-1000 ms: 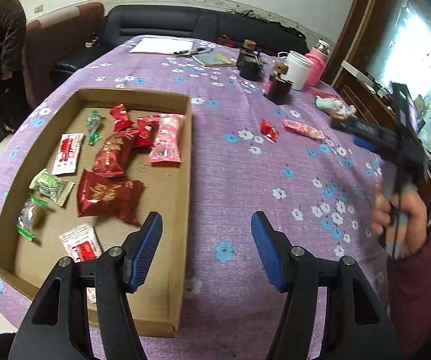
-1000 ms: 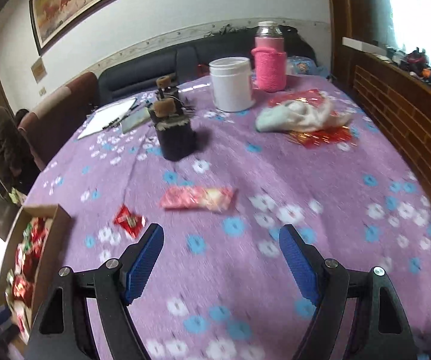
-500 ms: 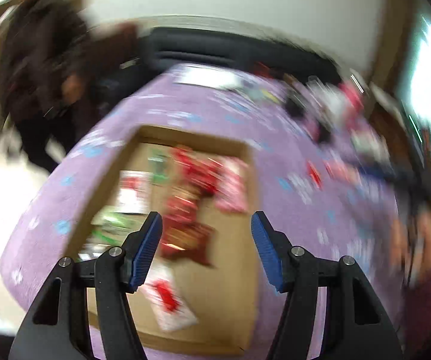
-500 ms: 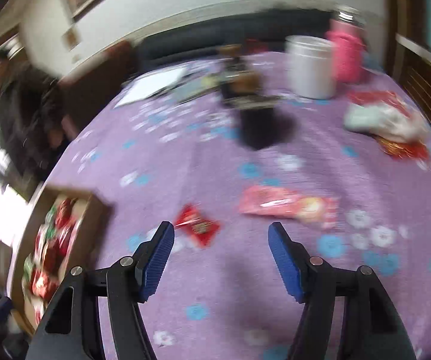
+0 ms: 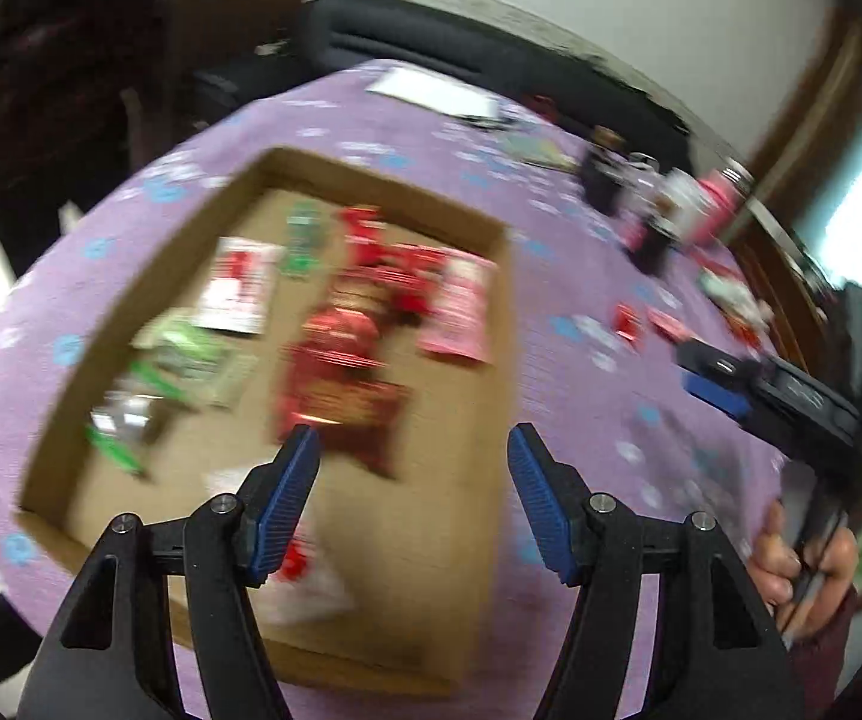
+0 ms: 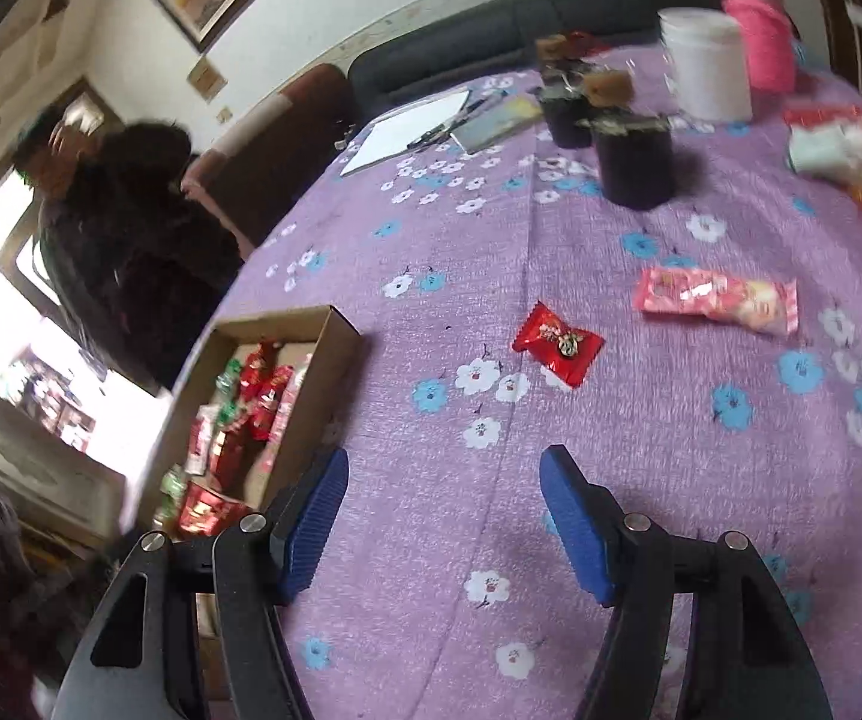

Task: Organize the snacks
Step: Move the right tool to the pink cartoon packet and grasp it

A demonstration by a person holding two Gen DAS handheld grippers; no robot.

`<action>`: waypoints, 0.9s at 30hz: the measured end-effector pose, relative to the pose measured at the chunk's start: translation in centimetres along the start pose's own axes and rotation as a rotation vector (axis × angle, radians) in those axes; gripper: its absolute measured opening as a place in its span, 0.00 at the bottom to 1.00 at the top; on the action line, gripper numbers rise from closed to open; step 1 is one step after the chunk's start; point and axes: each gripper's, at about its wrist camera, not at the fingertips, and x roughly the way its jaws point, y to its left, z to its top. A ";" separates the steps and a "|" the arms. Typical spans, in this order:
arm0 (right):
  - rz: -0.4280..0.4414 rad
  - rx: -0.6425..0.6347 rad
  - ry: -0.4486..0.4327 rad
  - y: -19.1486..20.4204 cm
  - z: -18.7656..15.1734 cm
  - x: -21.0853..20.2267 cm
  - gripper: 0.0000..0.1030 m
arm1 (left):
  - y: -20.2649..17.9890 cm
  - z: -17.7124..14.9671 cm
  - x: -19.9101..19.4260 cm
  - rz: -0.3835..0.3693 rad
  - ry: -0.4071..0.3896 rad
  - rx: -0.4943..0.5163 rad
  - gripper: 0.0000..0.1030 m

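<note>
A shallow cardboard tray (image 5: 383,186) lies on the purple flowered tablecloth and holds several red, green, white and pink snack packets (image 5: 341,372), all blurred. My left gripper (image 5: 413,444) hovers over the tray's near right part; its jaws are opening with nothing between them. In the right wrist view a small red candy (image 6: 558,343) and a long pink packet (image 6: 718,299) lie loose on the cloth. My right gripper (image 6: 442,468) is open and empty, short of the red candy and slightly left of it. The tray (image 6: 335,330) sits to its left.
Two dark jars (image 6: 634,162), a white tub (image 6: 706,72) and a pink bottle (image 6: 760,42) stand at the far side. Paper and pens (image 6: 413,129) lie beyond. A white and red wrapper pile (image 6: 838,150) is far right. A person in a dark coat (image 6: 131,228) stands beside the table.
The left view has rolled and shifted, so the tray now lies under the left gripper. The right gripper's jaws have narrowed and it swung left, bringing the tray into its view.
</note>
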 end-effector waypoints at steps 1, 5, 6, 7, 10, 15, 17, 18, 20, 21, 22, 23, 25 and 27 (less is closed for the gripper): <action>0.003 0.003 -0.002 -0.1 -0.2 -0.3 0.67 | -0.8 -0.4 -0.1 -0.030 0.001 0.009 0.63; -0.006 0.015 -0.024 -1.7 -0.6 -1.0 0.67 | -4.8 -2.6 0.6 -0.136 0.035 0.111 0.63; -0.018 0.020 -0.030 -2.3 -0.5 -0.9 0.67 | -5.8 -3.1 0.8 -0.153 0.047 0.140 0.63; -0.033 0.029 -0.038 -3.0 -0.4 -1.1 0.67 | -7.0 -3.6 0.9 -0.168 0.059 0.181 0.62; -0.146 0.059 -0.122 -5.8 1.4 -2.4 0.67 | -8.5 -3.9 0.8 -0.184 0.055 0.234 0.62; -0.282 0.062 -0.187 -8.6 4.3 -3.0 0.68 | -9.2 -4.4 0.4 -0.187 0.052 0.267 0.62; -0.315 0.043 -0.179 -8.9 5.1 -2.2 0.68 | -9.2 -4.6 0.5 -0.187 0.058 0.264 0.62; -0.324 0.032 -0.174 -8.9 5.4 -1.7 0.68 | -9.1 -4.7 0.7 -0.181 0.064 0.261 0.62; -0.350 0.014 -0.169 -8.8 6.3 -0.5 0.68 | -8.9 -4.7 0.8 -0.177 0.075 0.252 0.62; -0.349 0.017 -0.167 -9.0 6.6 -0.2 0.68 | -8.8 -4.6 0.9 -0.179 0.076 0.247 0.62; -0.345 0.026 -0.161 -9.2 7.1 0.4 0.67 | -8.8 -4.6 0.8 -0.175 0.074 0.247 0.62; -0.348 0.045 -0.152 -9.7 7.6 1.1 0.67 | -8.7 -4.7 0.6 -0.173 0.071 0.250 0.62; -0.320 0.084 -0.133 -10.7 8.3 2.2 0.67 | -8.6 -4.7 0.5 -0.164 0.068 0.253 0.62; -0.294 0.104 -0.087 -11.6 8.5 3.6 0.67 | -8.3 -4.7 0.6 -0.159 0.072 0.248 0.62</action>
